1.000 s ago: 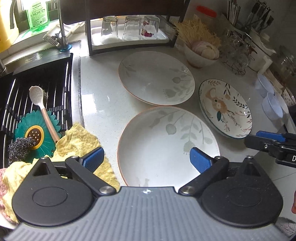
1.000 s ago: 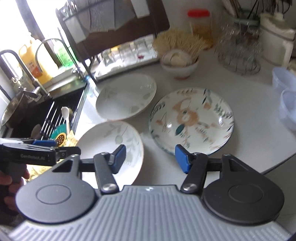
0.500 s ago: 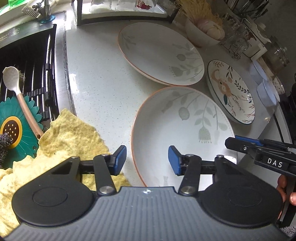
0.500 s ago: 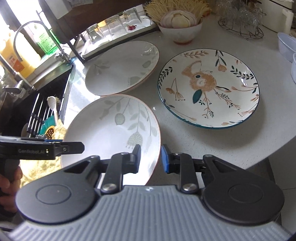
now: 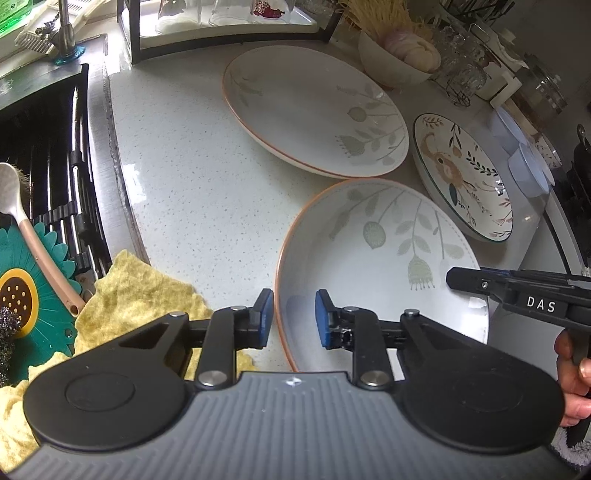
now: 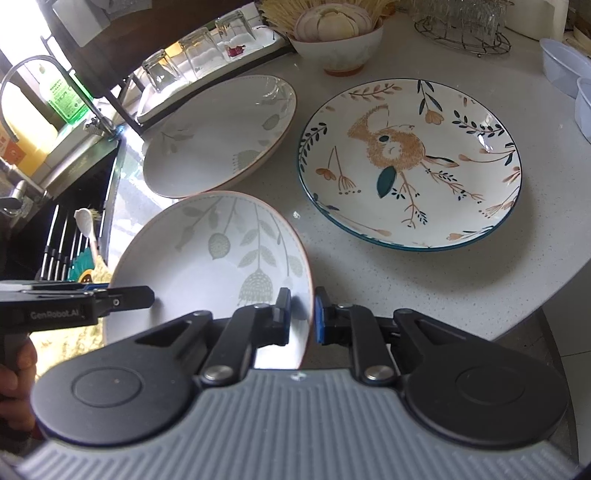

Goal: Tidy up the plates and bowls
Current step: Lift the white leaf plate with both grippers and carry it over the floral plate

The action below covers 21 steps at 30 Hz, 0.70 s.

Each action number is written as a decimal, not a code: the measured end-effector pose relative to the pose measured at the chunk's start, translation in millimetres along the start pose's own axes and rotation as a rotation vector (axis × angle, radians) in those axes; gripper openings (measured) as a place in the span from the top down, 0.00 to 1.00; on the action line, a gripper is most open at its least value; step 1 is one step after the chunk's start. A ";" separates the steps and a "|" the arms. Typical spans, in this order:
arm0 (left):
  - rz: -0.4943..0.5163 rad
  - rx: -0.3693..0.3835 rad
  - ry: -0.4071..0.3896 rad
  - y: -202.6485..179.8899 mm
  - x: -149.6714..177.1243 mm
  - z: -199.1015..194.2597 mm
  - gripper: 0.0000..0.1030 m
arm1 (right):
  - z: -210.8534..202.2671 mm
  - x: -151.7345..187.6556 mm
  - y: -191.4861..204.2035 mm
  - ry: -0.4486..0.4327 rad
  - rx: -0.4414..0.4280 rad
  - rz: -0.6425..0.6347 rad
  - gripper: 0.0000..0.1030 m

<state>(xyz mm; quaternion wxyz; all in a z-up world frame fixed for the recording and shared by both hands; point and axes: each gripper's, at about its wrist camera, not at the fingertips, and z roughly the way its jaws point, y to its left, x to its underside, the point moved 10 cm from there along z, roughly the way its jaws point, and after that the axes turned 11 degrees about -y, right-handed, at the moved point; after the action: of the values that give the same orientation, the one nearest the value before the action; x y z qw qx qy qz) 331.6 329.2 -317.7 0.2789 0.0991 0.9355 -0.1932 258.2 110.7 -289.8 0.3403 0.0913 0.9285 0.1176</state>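
My right gripper [image 6: 300, 315] reaches in level from the worktop's near edge and has the near leaf plate [image 6: 218, 258] by its right rim: one blue pad sits inside the plate, the other outside, both pressed against the rim. The plate tilts, its gripped side raised off the worktop [image 6: 424, 280]. My left gripper [image 5: 294, 318] comes in low from the opposite side and straddles the same plate's left rim [image 5: 369, 258]. Its pads are close together but a gap shows between each pad and the rim, so it is not yet pinching. In the left wrist view my right hand [image 5: 572, 373] shows at the right edge, fingers wrapped round the handle, the tool's black tip lying over the plate's right part. In the right wrist view my left hand [image 6: 14, 373] holds its handle at the left edge.

The second leaf plate [image 5: 314, 110] lies flat just behind the first one, towards the glass rack [image 5: 221, 33] at the worktop's back edge. The squirrel plate [image 6: 410, 162] lies flat to the right, near both but touching neither. A bowl [image 6: 340, 40] stands behind it by the back edge. A yellow cloth [image 5: 140, 291] lies at the worktop's left front corner, beside the sink grid [image 5: 55, 177].
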 end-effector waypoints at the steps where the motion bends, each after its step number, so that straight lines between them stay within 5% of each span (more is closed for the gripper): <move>1: 0.008 -0.001 -0.004 -1.3 -0.1 0.4 0.74 | 0.4 -0.3 -0.2 0.001 0.000 0.004 0.85; 21: -0.038 0.035 -0.019 -11.7 -15.0 -24.5 0.75 | -20.8 -19.3 5.9 -0.018 -0.009 -0.015 0.84</move>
<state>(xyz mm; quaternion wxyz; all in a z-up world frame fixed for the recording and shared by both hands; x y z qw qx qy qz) 328.7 327.7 -286.8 0.2823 0.0843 0.9310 -0.2156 259.6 108.3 -260.9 0.3498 0.0836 0.9256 0.1183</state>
